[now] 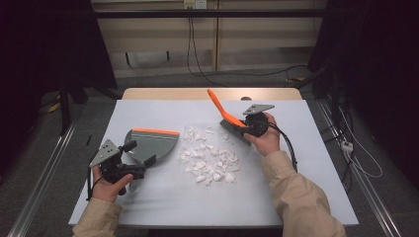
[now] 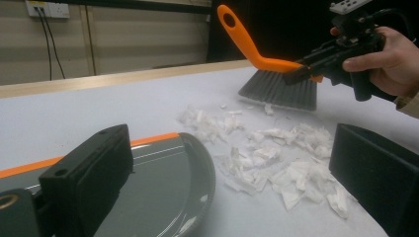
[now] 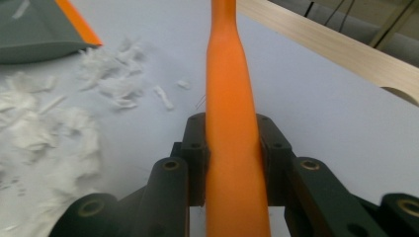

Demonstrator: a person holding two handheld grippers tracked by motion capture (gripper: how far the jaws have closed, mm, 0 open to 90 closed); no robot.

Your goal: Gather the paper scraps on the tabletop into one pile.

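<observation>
A grey dustpan with an orange lip lies left of centre on the white table. Beside it is a pile of white paper scraps. My left gripper stands open at the dustpan's rounded near end. In the left gripper view one jaw is over the dustpan and the other is over the table by the scraps. My right gripper is shut on the orange handle of a brush. The brush's grey bristles rest just beyond the scraps. The handle runs straight up between the right jaws.
The white table top has a wooden strip along its far edge. Metal rails run along both sides on the floor. Cables lie to the right, and a wall socket is on the back wall.
</observation>
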